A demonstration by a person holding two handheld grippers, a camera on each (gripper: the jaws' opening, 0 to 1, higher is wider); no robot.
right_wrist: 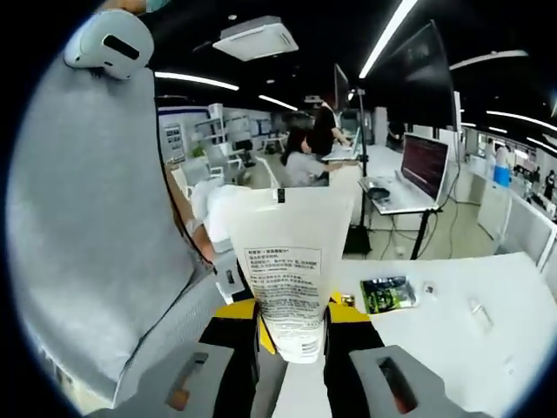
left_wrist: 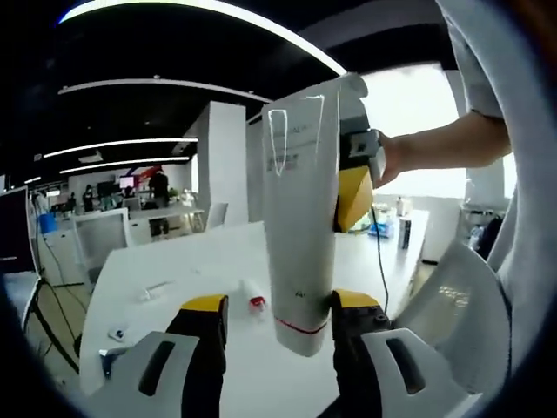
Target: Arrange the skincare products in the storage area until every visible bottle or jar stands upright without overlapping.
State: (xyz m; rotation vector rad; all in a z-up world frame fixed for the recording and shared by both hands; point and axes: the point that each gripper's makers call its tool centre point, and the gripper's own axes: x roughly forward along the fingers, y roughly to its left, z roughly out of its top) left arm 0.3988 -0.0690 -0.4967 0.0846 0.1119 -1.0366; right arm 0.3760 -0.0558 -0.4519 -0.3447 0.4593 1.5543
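Observation:
A tall white squeeze tube [left_wrist: 300, 209] with grey print and a thin red line near its lower end is held up in the air above the white table [left_wrist: 174, 261]. My right gripper [left_wrist: 352, 196] is shut on its upper part, one yellow pad showing at the tube's right edge. In the right gripper view the tube [right_wrist: 283, 235] stands between my right gripper's [right_wrist: 291, 313] jaws, its printed label facing the camera. My left gripper [left_wrist: 278, 305] is open, its jaws wide on either side of the tube's lower end, which sits nearer the right jaw.
A small white bottle with a red cap [left_wrist: 253, 297] lies on the table, with a thin white item [left_wrist: 157, 288] and a small piece [left_wrist: 117, 333] further left. A green packet [right_wrist: 387, 293] lies on the table. A person's grey sleeve [right_wrist: 96, 218] is close by.

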